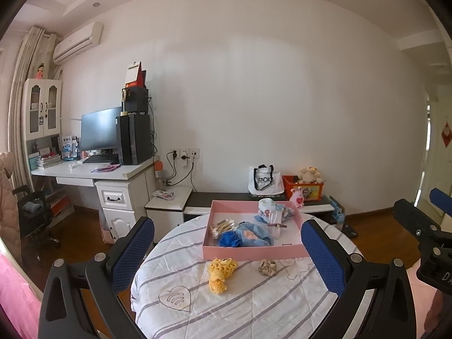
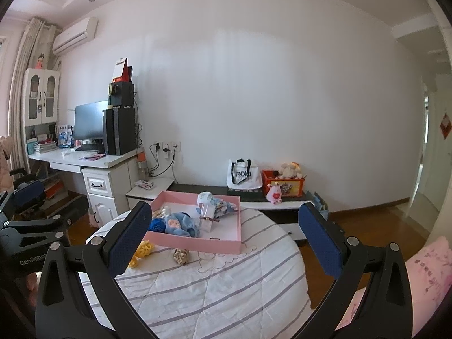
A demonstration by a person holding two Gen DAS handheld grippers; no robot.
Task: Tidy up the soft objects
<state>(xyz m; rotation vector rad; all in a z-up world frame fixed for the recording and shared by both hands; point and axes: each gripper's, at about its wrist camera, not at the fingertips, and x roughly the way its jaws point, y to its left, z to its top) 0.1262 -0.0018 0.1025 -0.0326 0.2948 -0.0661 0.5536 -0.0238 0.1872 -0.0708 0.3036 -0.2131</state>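
A pink tray (image 1: 254, 252) sits at the far side of a round table with a striped white cover (image 1: 226, 310). It holds a light blue fluffy cloth (image 1: 251, 234), a dark blue knitted piece (image 1: 229, 239), a patterned cloth bundle (image 1: 271, 212) and a packet of cotton swabs (image 1: 223, 226). In front of the tray lie a yellow crocheted piece (image 1: 220, 272) and a beige scrunchie (image 1: 267, 267). My left gripper (image 1: 227, 221) hovers open above them. My right gripper (image 2: 224, 206) is open too, and its left finger partly covers the yellow piece (image 2: 144, 250); the scrunchie (image 2: 180, 255) lies by the tray (image 2: 197, 244).
Behind the table runs a low dark bench (image 1: 226, 197) with a white tote bag (image 1: 264, 180), a red toy box (image 1: 303, 188) and plush toys. A white desk (image 1: 93, 171) with a monitor stands at the left. Pink bedding (image 2: 423, 276) lies at the right.
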